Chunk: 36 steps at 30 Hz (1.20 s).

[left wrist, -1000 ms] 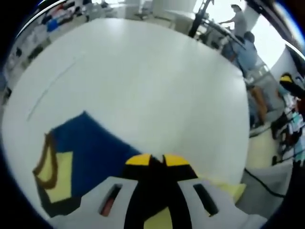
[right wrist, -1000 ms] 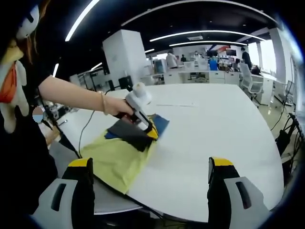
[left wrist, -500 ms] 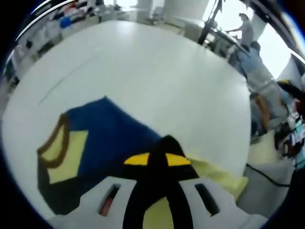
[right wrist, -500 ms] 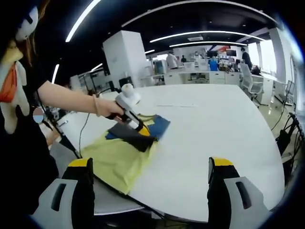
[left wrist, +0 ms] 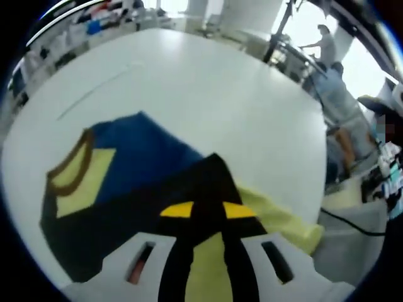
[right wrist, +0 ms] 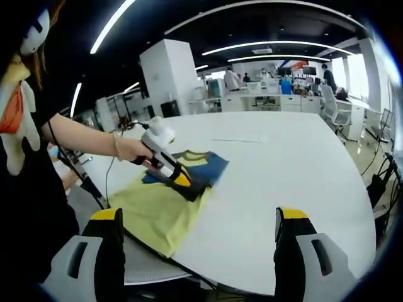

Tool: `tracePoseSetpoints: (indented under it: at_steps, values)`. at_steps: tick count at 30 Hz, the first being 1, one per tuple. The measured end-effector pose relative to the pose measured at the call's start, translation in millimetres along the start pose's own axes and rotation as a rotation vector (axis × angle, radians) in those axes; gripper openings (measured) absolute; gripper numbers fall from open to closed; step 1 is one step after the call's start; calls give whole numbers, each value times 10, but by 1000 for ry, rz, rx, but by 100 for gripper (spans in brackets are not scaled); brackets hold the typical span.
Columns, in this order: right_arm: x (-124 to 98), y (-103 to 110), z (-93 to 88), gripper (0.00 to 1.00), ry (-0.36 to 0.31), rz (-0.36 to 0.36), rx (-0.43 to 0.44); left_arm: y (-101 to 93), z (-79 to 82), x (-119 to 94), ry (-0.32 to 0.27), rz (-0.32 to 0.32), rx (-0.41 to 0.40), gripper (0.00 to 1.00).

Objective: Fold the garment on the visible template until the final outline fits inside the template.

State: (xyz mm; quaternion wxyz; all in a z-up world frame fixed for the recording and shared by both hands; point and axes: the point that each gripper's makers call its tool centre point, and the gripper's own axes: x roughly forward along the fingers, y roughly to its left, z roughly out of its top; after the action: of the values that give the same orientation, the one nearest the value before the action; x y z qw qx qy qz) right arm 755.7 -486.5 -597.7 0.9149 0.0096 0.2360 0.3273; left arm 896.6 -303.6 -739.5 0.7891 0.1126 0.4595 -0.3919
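Garment [right wrist: 165, 204]: black panel clamped in left tool [left wrist: 202, 211], lifted toward 11 o'clock for fold; right tool [right wrist: 199, 236] apart, idle above desk [right wrist: 283, 170].

No readable text, labels, brands or numbers anywhere in either view. Garment [right wrist: 165, 200] carries plain colour blocks only, no print or tag legible; the white table [right wrist: 296, 176] is unmarked. Background desks and screens are too small and blurred to read.
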Motion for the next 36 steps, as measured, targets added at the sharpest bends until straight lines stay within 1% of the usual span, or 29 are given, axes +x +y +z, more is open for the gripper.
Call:
tracePoseSetpoints:
  at_steps: [8,13,14,15,16,17,19,22,26,29,31,34,35,36]
  values:
    - [84,73,76,100,0,26,-22,113,-116,-302,-27,17,-27,26]
    - [147,113,116,100,2,45,-37,162,-165,-564,-67,33,-53,37]
    - [156,124,126,100,3,48,-40,164,-167,-580,-70,34,-54,38]
    - [166,134,136,100,3,52,-44,181,-188,-683,-88,40,-63,40]
    - [178,150,151,100,4,55,-50,186,-200,-729,-94,41,-66,42]
    - [190,152,159,100,6,57,-55,198,-224,-820,-107,47,-73,44]
    - [206,168,186,100,3,59,-60,222,-252,-920,-122,53,-76,48]
    - [235,197,231,100,1,62,-71,287,-335,-1132,-147,72,-91,57]
    - [273,240,260,100,3,72,-83,357,-459,-1392,-171,95,-103,61]
    - [325,285,268,100,8,81,-90,394,-541,-1565,-190,106,-122,66]
    - [358,311,279,100,9,86,-92,400,-603,-1679,-195,106,-118,70]
    - [393,360,297,100,9,95,-97,384,-660,-1804,-211,96,-117,80]
    - [410,387,309,100,9,100,-101,381,-705,-1889,-222,96,-121,84]
    - [417,399,314,100,9,102,-103,380,-730,-1929,-224,97,-121,86]
